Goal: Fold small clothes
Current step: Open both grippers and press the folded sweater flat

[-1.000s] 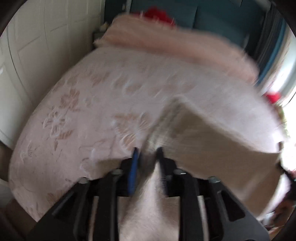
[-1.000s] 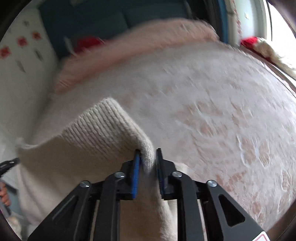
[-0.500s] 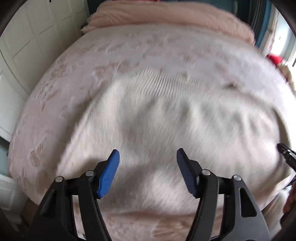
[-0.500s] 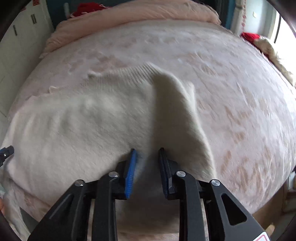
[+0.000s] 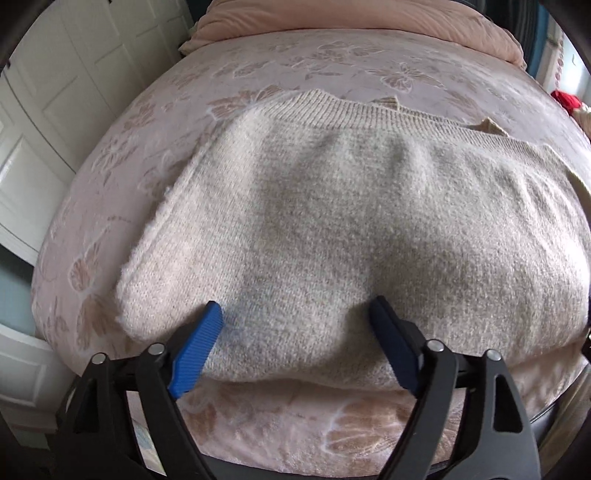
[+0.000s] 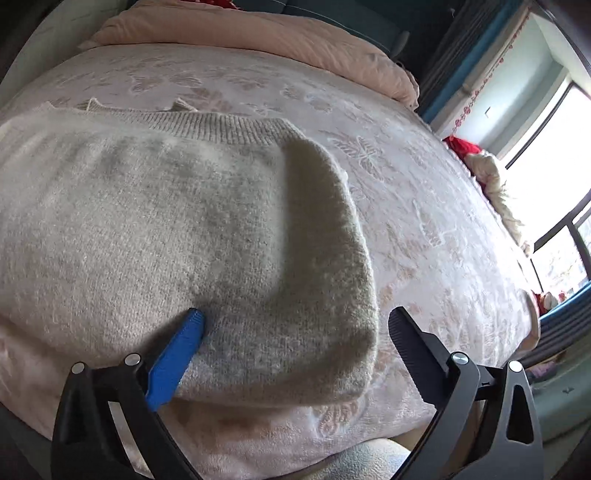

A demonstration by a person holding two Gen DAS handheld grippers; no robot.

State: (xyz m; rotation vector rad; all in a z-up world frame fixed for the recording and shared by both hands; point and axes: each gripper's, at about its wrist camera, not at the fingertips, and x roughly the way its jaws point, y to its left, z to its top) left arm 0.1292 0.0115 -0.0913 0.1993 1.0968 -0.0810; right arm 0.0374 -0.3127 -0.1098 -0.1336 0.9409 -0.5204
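A pink floral bedspread point(image 5: 295, 62) covers the bed, with a rolled pink duvet point(image 6: 258, 33) along its far edge. A cream knitted sweater point(image 5: 332, 221) lies folded at the near edge. Left gripper point(image 5: 297, 317) and right gripper point(image 6: 295, 325) tilt downward over it, jaws just opened wide, sweater released.

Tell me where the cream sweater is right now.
The cream sweater lies folded on the pink floral bedspread near its front edge, ribbed hem toward the pillows, with both open grippers just above its near fold.
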